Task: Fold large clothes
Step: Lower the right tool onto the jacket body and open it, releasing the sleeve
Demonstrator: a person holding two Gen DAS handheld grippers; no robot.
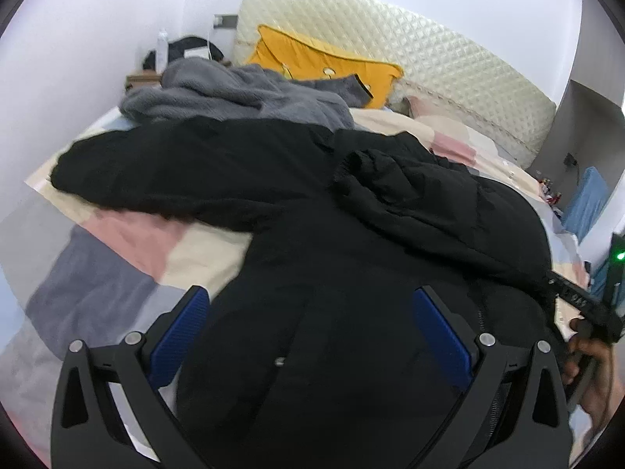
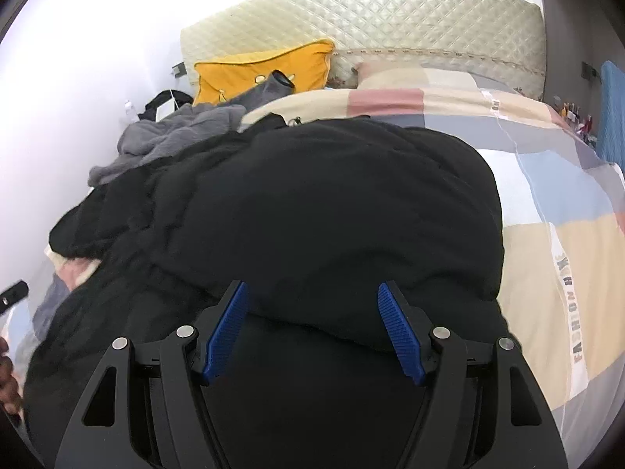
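Black jacket [image 1: 351,234] lies spread on bed [image 1: 129,242], right side already folded over body. Left tool [image 1: 310,301] and right tool [image 2: 312,293] both gape, hold nothing (hover above fabric). Next, likely: grip left sleeve [image 1: 148,168], fold inward.

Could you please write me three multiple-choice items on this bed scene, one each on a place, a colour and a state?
1. Where does the black jacket lie?
A on the patchwork bedspread
B on the floor
C on a chair

2. What colour is the pillow by the headboard?
A green
B yellow
C red

3. How do the right gripper jaws stand?
A shut on a sleeve
B shut empty
C open

Answers:
1 A, the bedspread shows around it.
2 B, plainly yellow.
3 C, the blue pads stand apart, pinching nothing.
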